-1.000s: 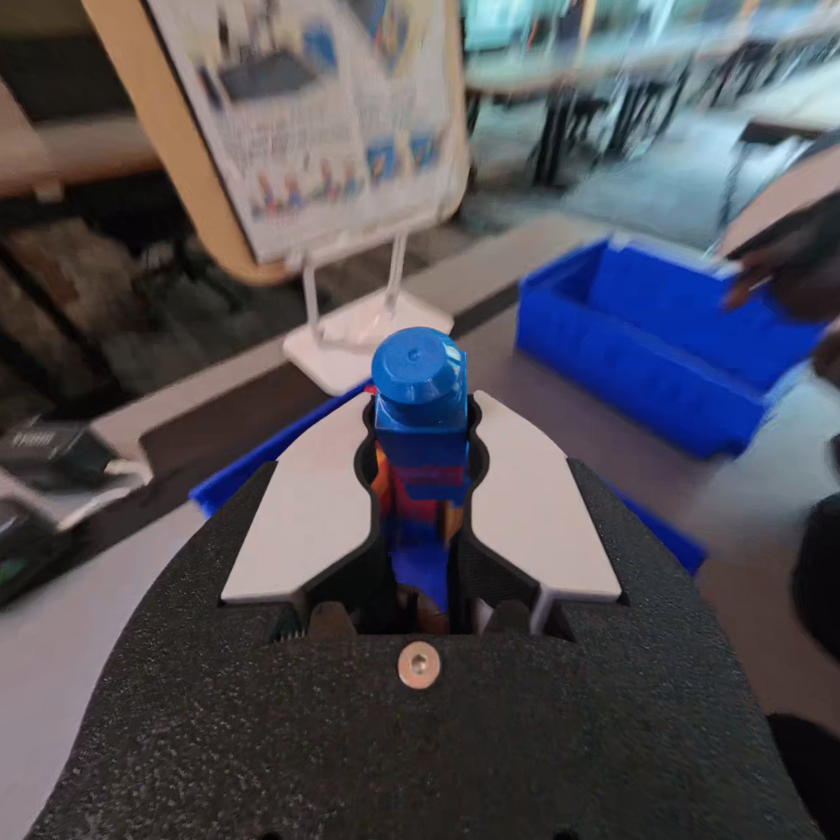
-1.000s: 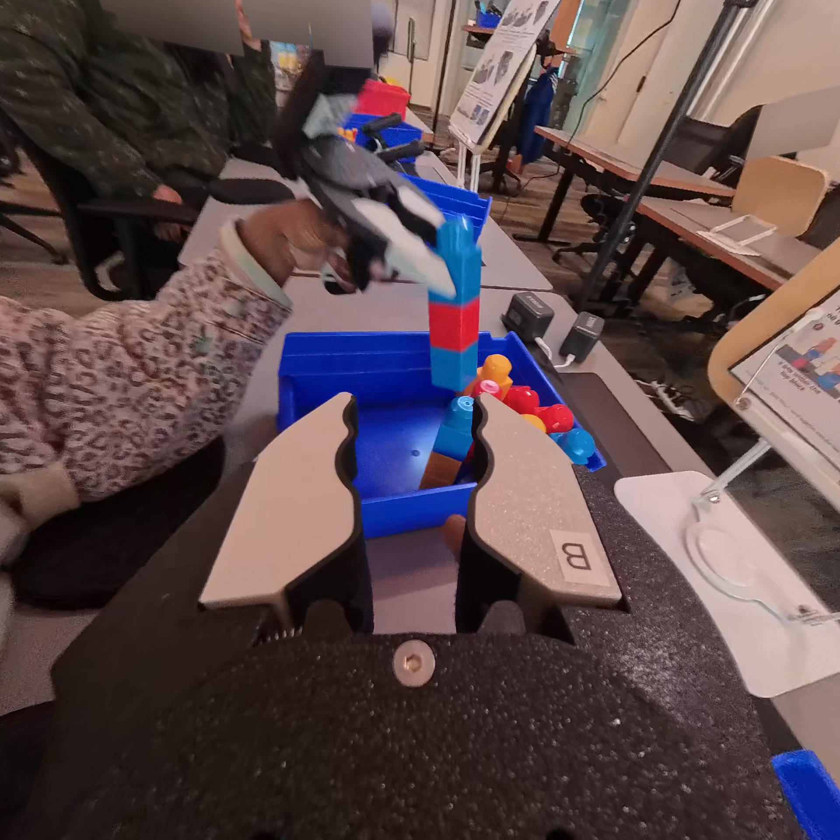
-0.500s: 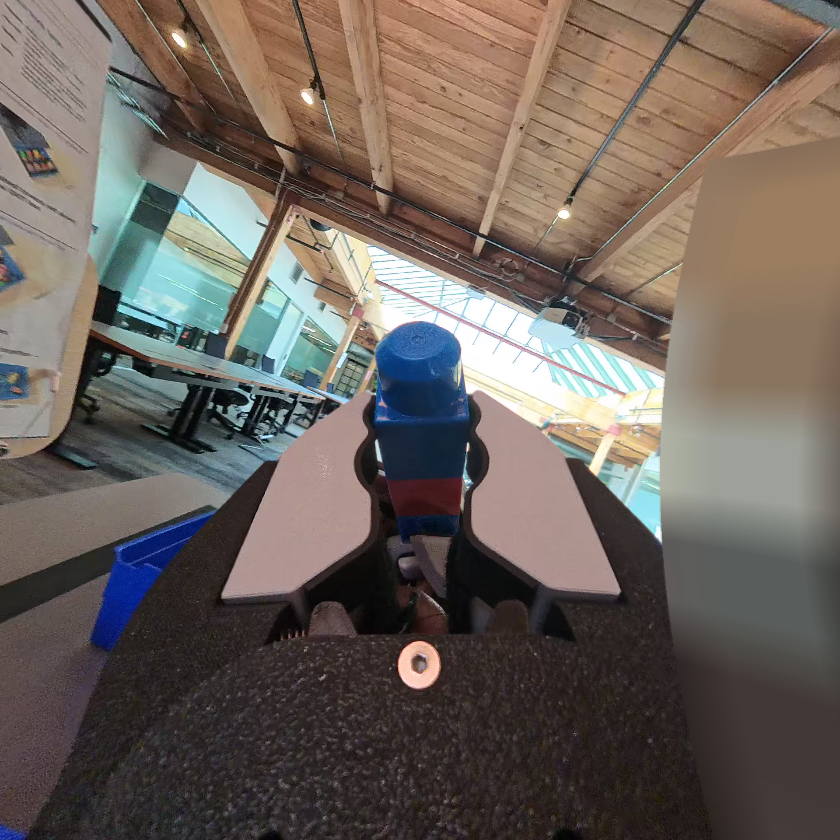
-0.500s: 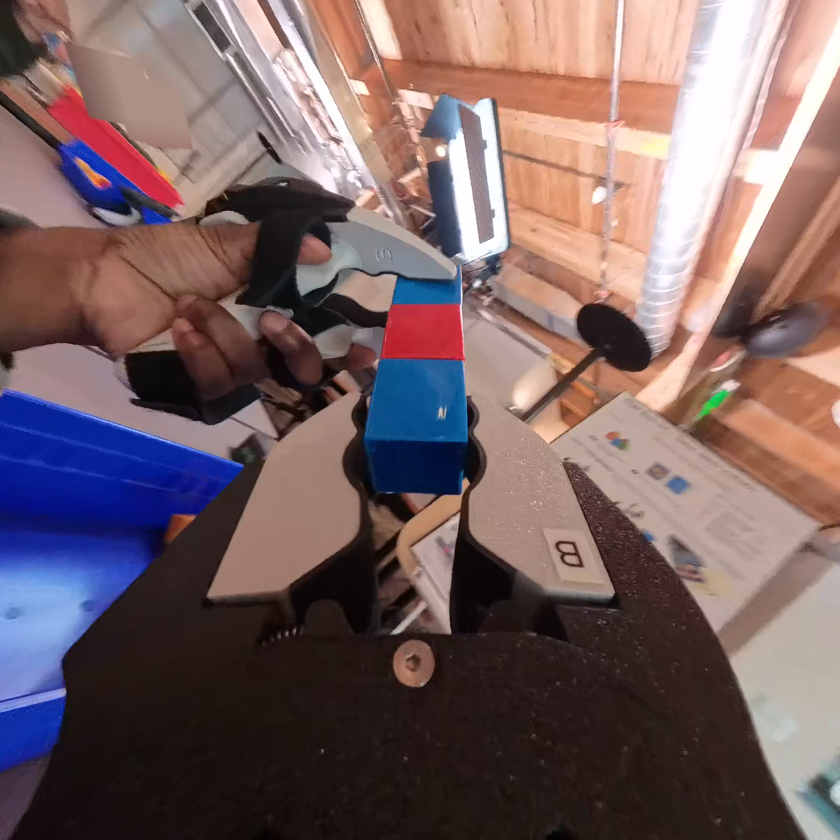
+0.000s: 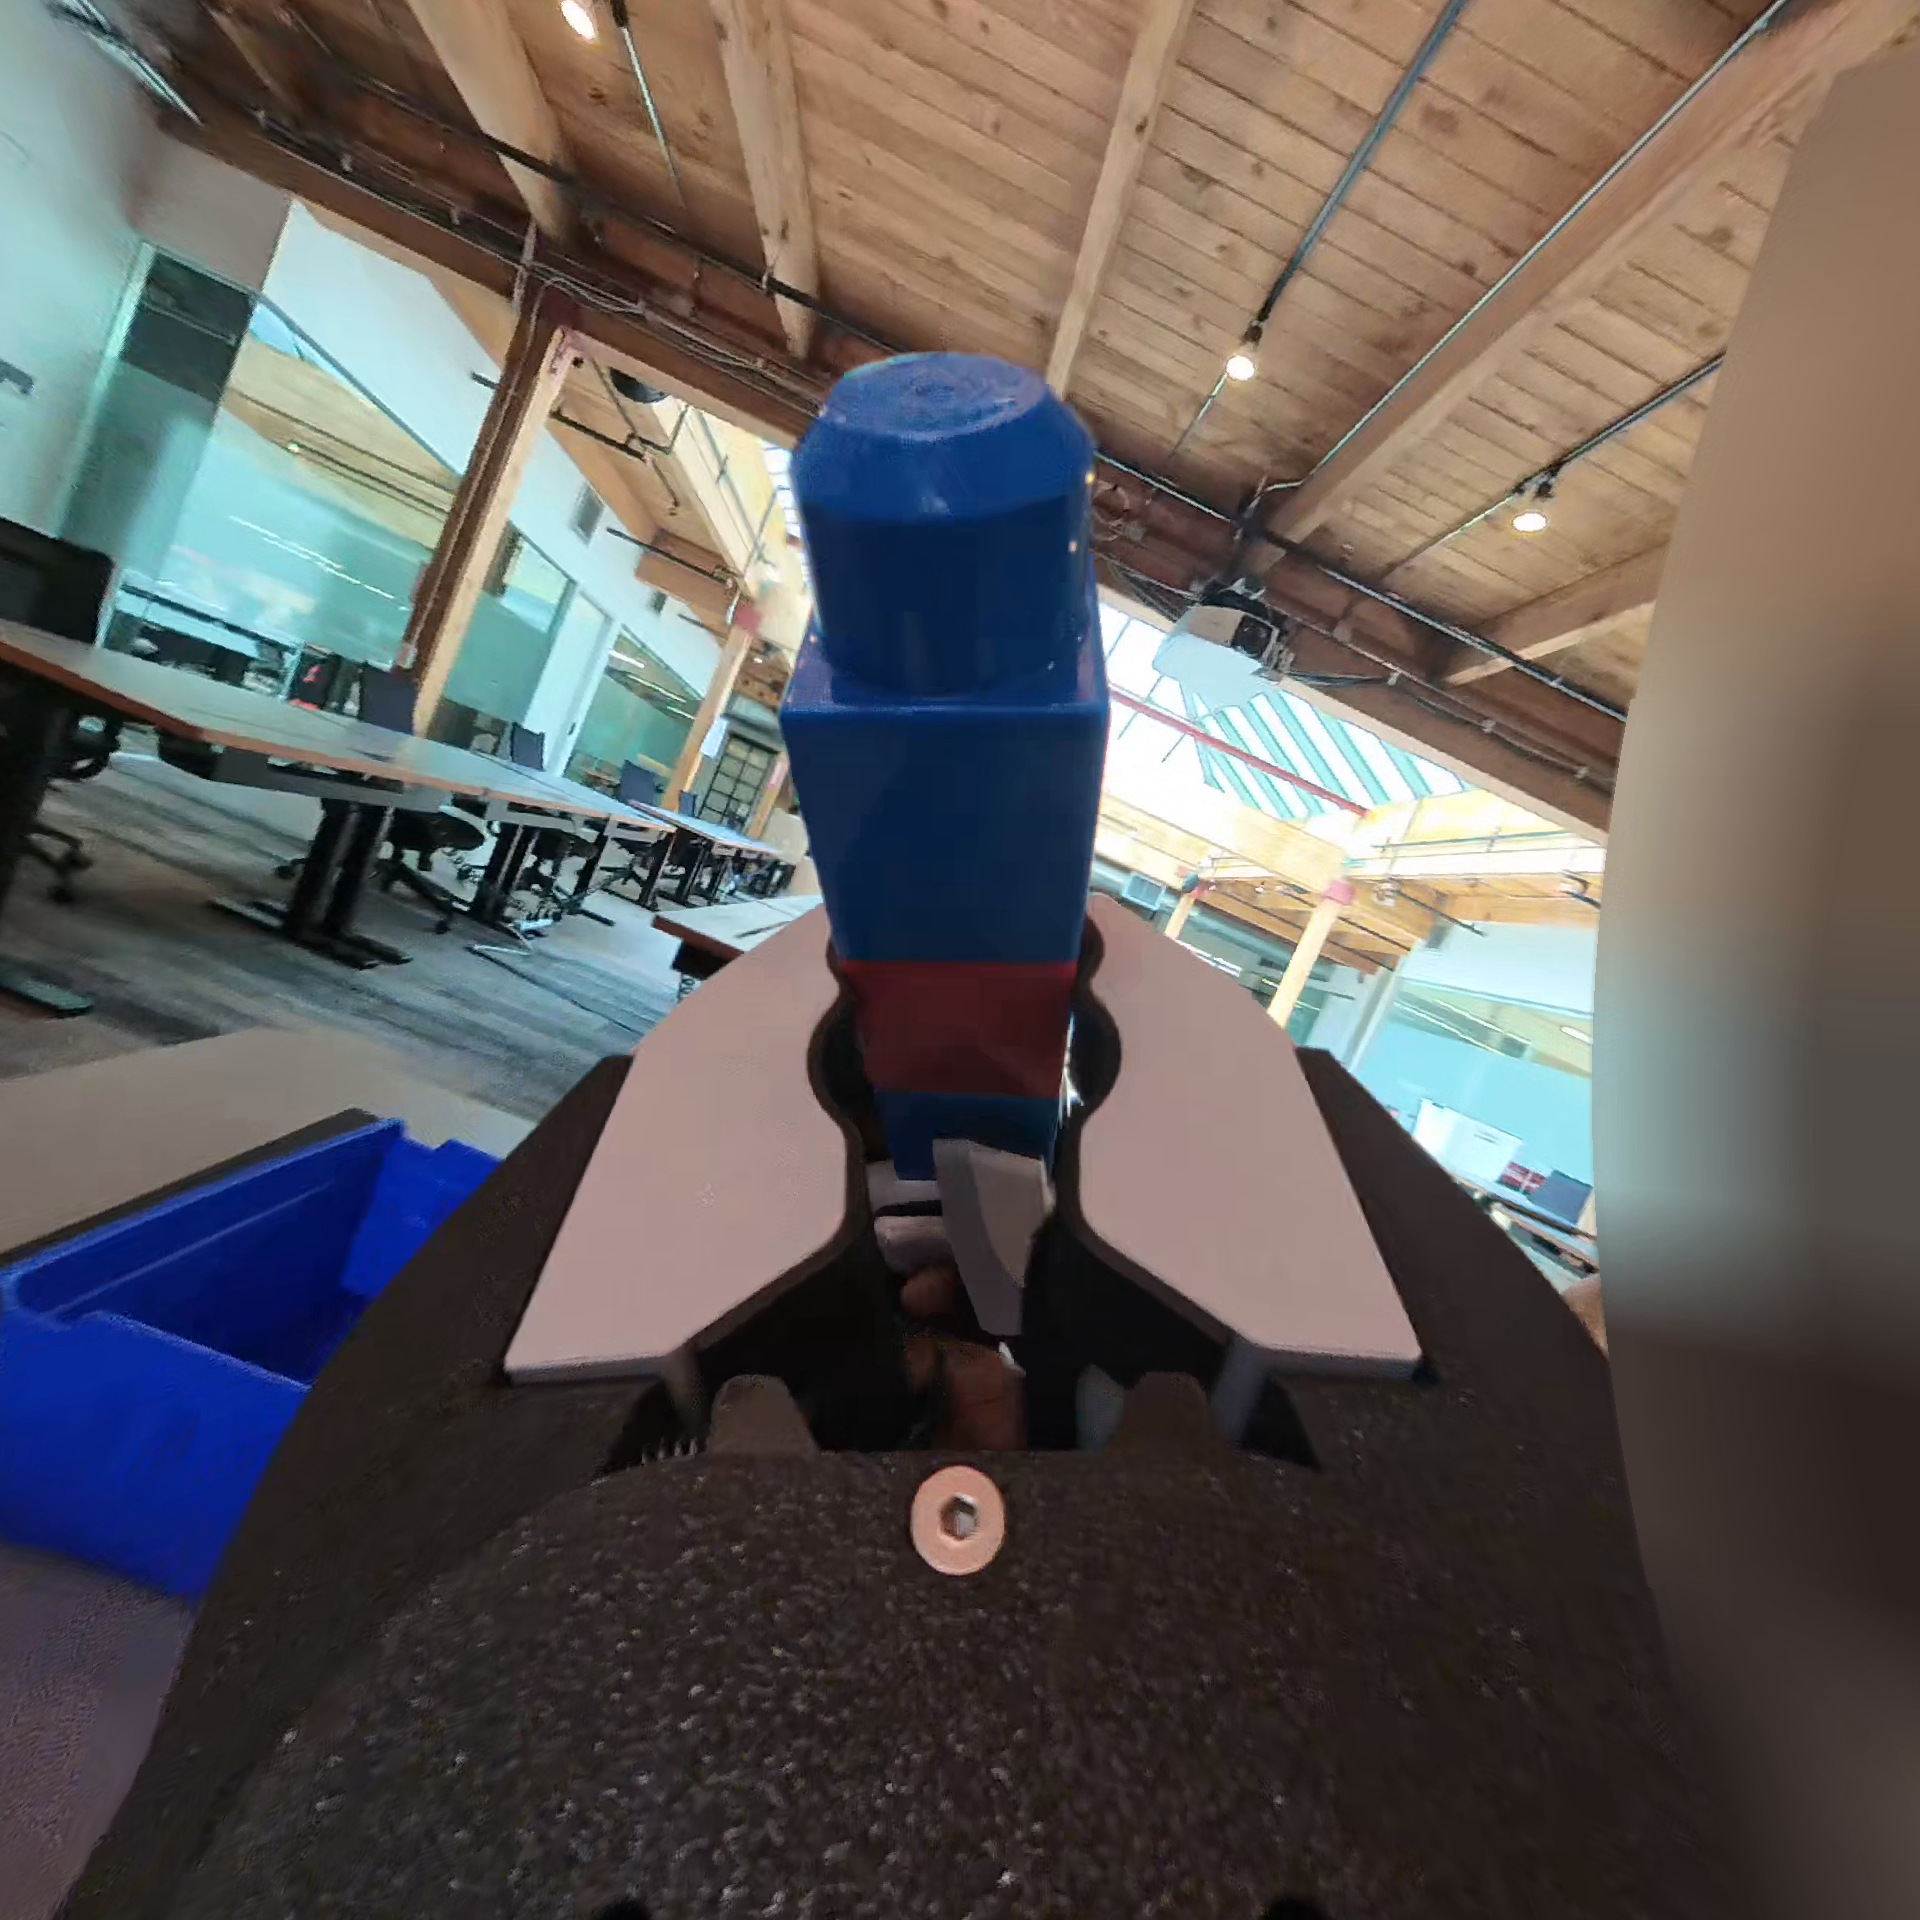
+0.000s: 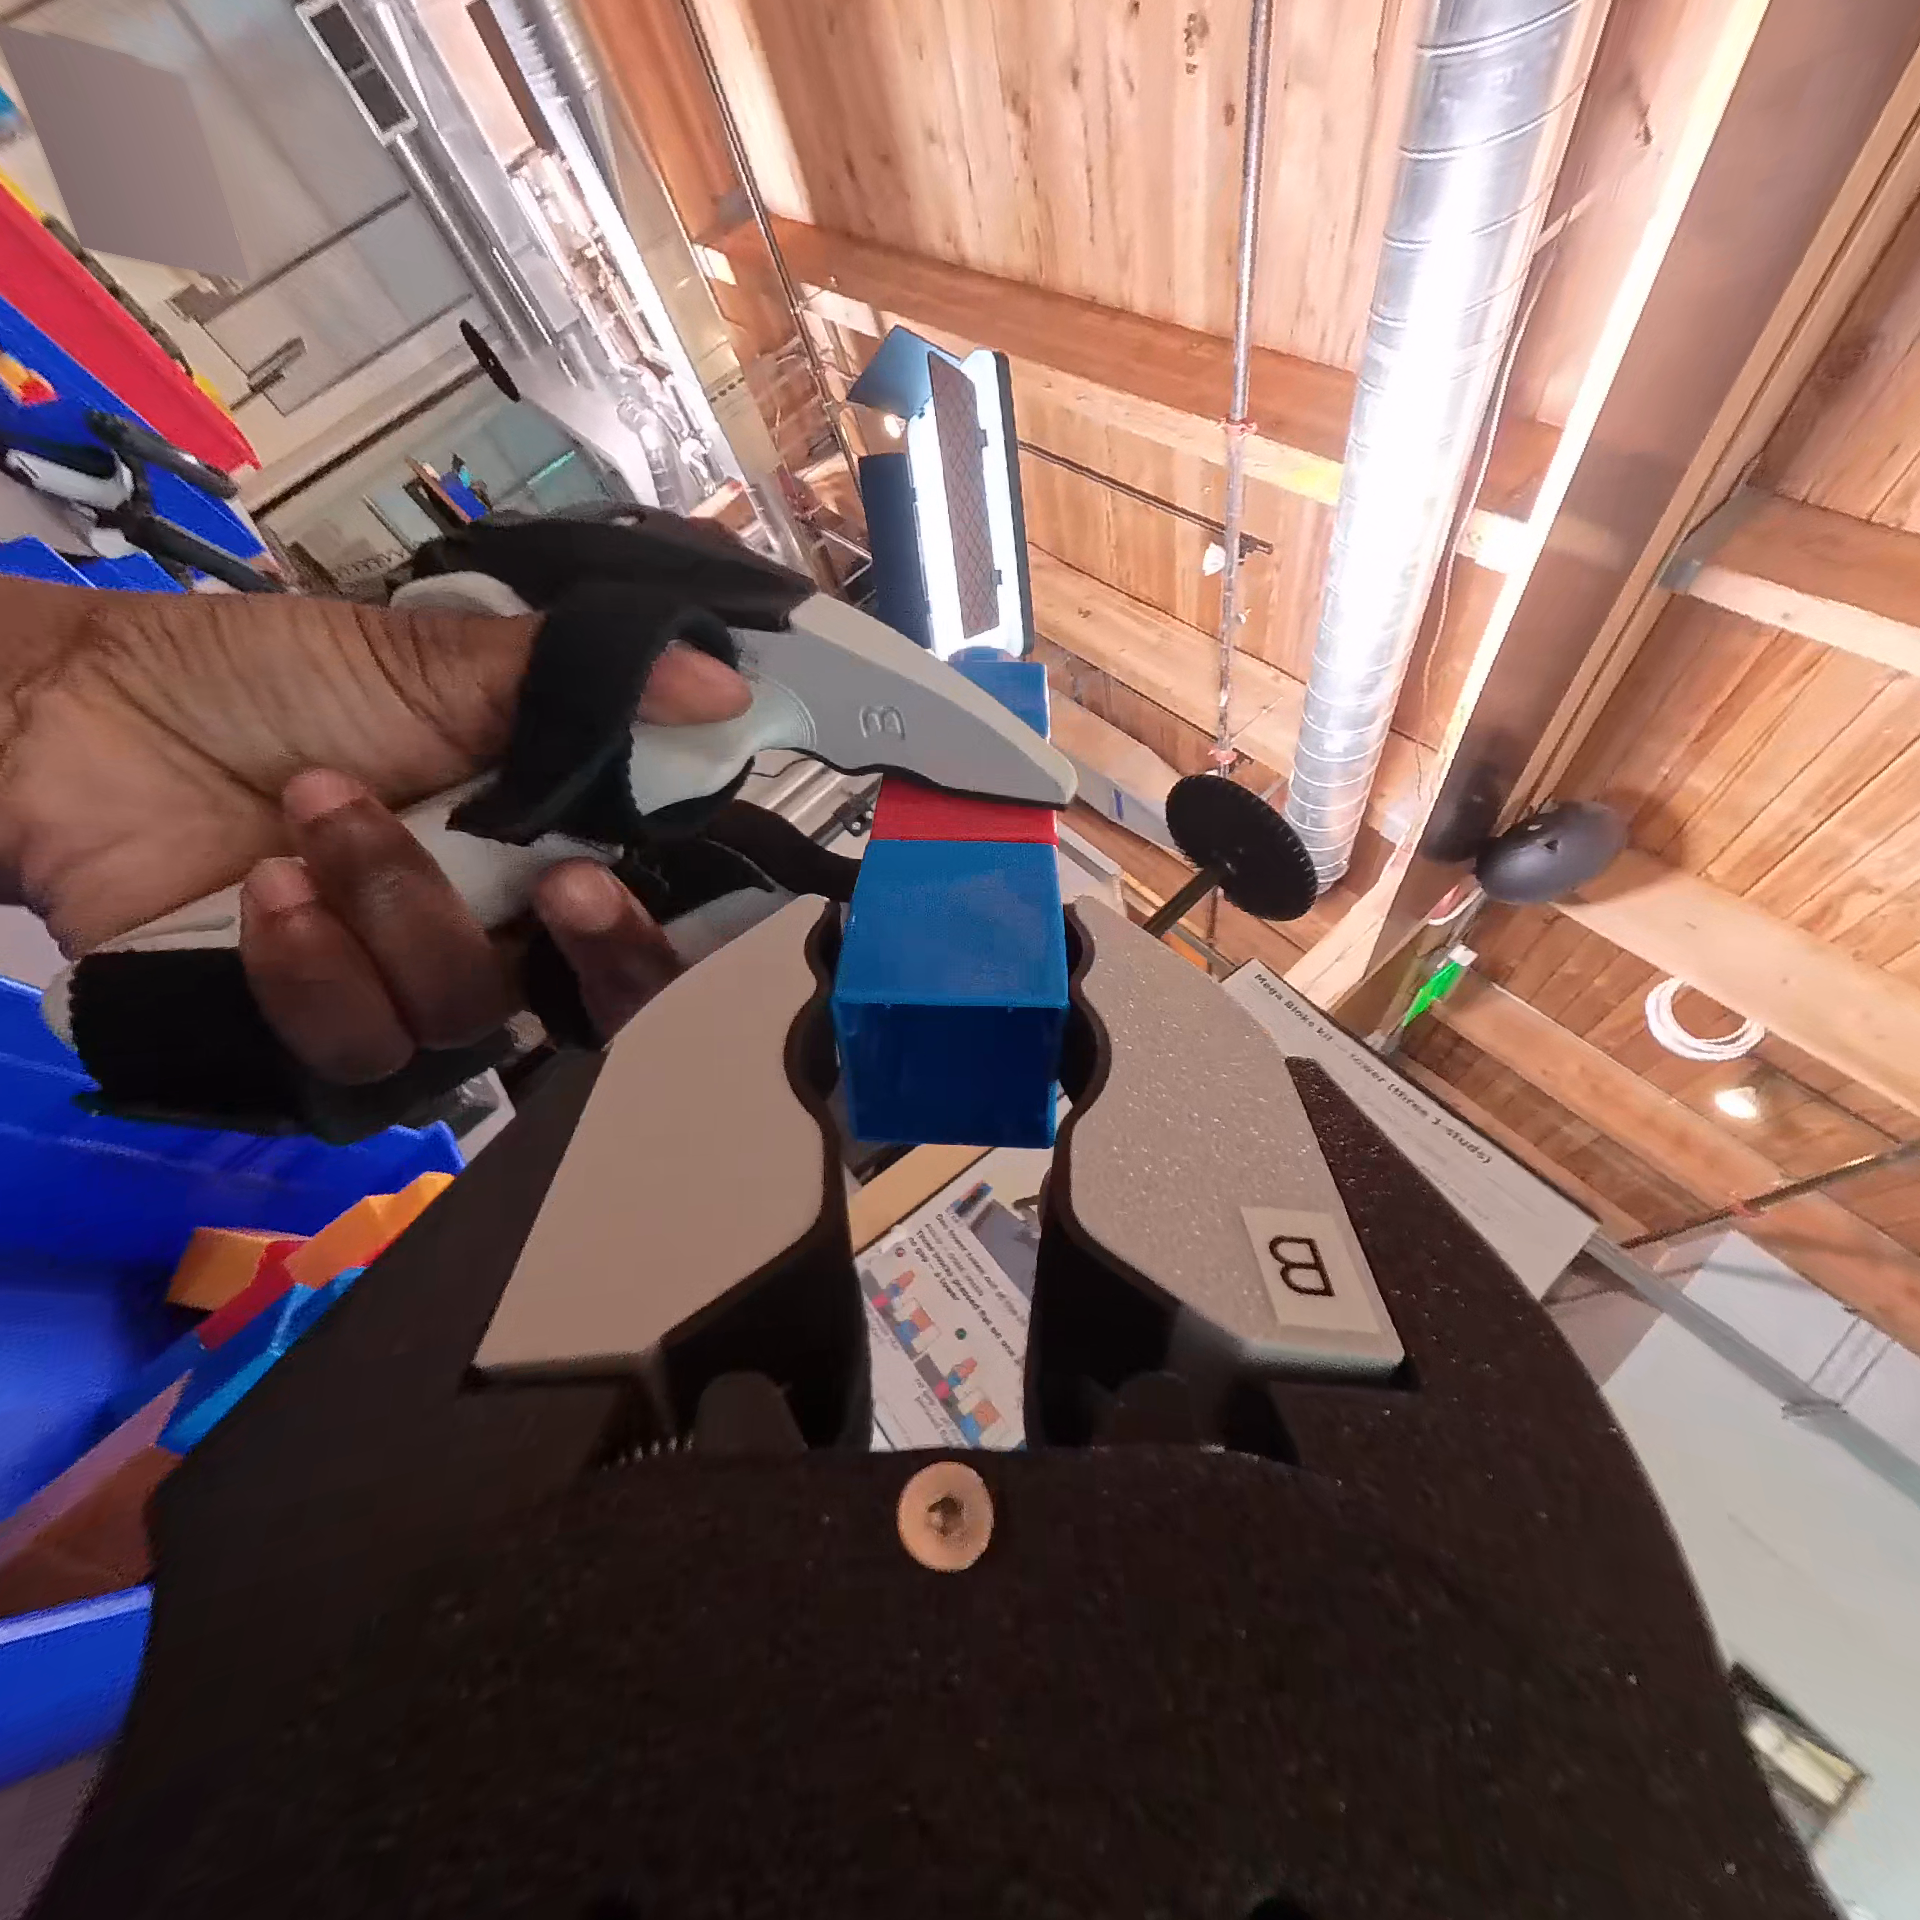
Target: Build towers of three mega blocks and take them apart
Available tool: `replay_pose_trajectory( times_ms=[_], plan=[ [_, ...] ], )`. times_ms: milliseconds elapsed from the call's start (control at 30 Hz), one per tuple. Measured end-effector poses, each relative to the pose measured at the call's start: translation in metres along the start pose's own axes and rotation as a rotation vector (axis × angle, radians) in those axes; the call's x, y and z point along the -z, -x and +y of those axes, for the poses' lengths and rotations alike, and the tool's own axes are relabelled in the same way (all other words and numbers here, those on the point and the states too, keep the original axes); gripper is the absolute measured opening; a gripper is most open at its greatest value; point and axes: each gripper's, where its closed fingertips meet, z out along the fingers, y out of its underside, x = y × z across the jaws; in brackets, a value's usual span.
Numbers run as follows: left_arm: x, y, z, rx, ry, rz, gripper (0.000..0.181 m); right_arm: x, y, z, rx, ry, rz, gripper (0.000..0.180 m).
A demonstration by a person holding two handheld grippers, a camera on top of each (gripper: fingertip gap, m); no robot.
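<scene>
On your left, a blue bin (image 5: 197, 1340) sits low on the table edge; in the right wrist view its loose blocks (image 6: 260, 1278) show orange, red and blue. Your left hand (image 6: 260, 810) carries the left gripper (image 5: 951, 997), whose jaws are closed on the tower (image 5: 951, 831) at the seam of its studded blue block (image 5: 945, 665) and its red block (image 5: 956, 1029). The tower is lifted clear of the table, ceiling beams behind it. Your right gripper (image 6: 951, 1029) clamps the opposite end, the hollow-based blue block (image 6: 951, 997), jaws narrow against its sides. At far right, an instruction sheet (image 6: 1403, 1174) leans beneath wooden beams.
</scene>
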Motion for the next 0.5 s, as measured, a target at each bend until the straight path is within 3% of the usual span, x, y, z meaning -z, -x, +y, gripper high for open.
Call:
replay_pose_trajectory(
  times_ms=[233, 500],
  plan=[
    [0.009, 0.001, -0.014, 0.035, -0.063, -0.014, 0.036, 0.003, -0.003, -0.007, 0.031, -0.046, 0.026, 0.040],
    [0.010, -0.001, -0.010, 0.017, -0.015, -0.006, 0.035, -0.001, 0.004, -0.006, 0.067, 0.000, -0.002, 0.036]
  ],
)
